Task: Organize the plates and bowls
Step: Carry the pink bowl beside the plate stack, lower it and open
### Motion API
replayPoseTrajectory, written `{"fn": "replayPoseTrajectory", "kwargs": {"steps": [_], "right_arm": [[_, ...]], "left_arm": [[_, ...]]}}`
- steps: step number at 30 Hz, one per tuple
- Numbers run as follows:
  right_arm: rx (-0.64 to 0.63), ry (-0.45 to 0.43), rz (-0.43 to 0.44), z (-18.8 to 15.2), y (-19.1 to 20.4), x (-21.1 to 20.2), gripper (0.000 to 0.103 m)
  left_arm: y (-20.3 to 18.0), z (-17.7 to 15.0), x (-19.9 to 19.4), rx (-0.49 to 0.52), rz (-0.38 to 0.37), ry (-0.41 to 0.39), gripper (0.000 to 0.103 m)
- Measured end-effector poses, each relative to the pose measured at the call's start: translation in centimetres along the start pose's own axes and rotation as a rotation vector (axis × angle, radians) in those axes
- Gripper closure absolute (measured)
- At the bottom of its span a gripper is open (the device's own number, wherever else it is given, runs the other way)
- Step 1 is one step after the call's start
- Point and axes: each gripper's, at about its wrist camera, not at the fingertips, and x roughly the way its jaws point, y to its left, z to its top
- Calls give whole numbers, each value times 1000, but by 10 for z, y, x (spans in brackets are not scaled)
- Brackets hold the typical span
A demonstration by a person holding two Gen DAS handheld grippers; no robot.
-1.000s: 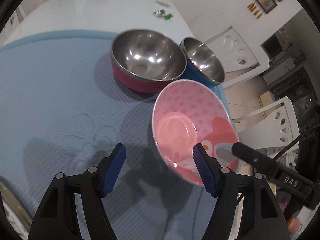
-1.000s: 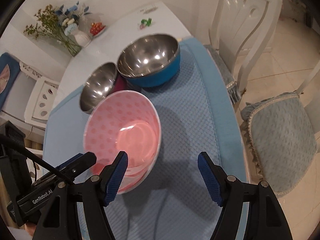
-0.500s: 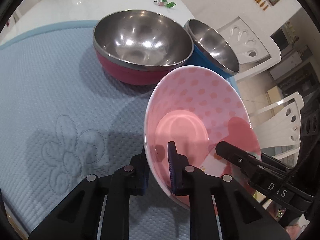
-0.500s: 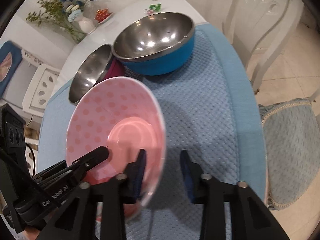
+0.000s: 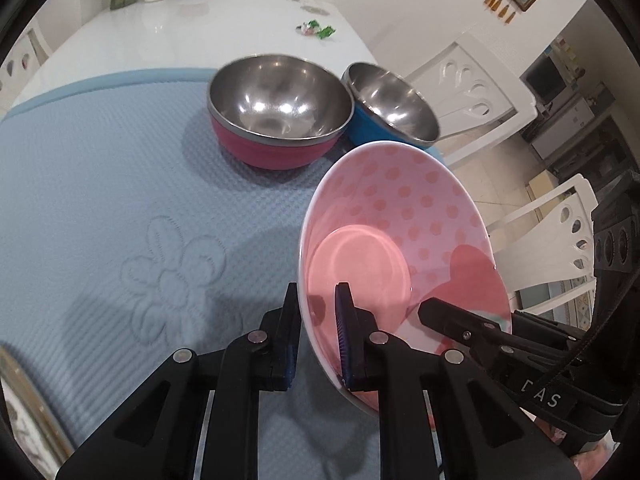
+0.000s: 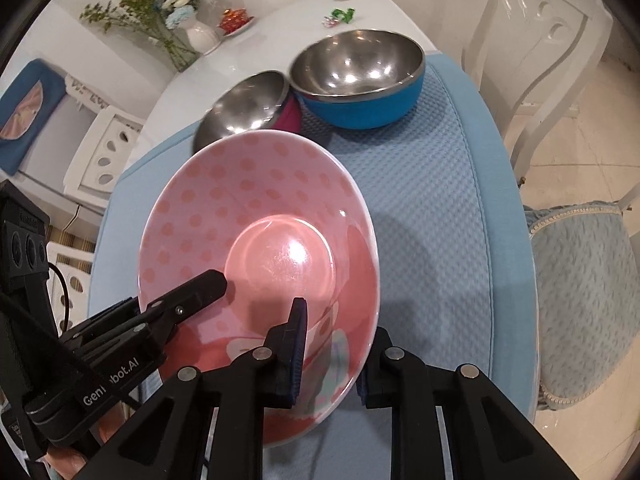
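Observation:
A pink polka-dot bowl (image 5: pixel 404 236) is held tilted above the blue mat (image 5: pixel 100 168); it also shows in the right wrist view (image 6: pixel 248 216). My left gripper (image 5: pixel 318 332) is shut on its left rim, one finger inside and one outside. My right gripper (image 6: pixel 334 344) is shut on its opposite rim; it shows in the left wrist view (image 5: pixel 452 316). Behind stand a steel bowl with a red outside (image 5: pixel 276 112) and a steel bowl with a blue outside (image 5: pixel 392 106), touching side by side; both show in the right wrist view, the red (image 6: pixel 244 108) and the blue (image 6: pixel 360 80).
The mat lies on a white table (image 5: pixel 180 28) with a vase of flowers (image 6: pixel 196 32), a small red dish (image 6: pixel 236 20) and wrapped candies (image 5: pixel 316 30) at the far end. White chairs (image 6: pixel 532 56) stand along the right edge, one with a blue cushion (image 6: pixel 584 288).
Both grippers have closed from wide open onto the pink bowl's rim. The bowl has come up off the mat and nearer to both cameras.

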Motion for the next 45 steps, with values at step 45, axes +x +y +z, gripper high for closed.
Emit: {"fn": "replayPoseTrajectory", "kwargs": {"steps": [45], "right_arm": [[39,281,-14,-112,24,1,81]], "left_arm": [[24,-125,-34,-117,-27,93,90]]}}
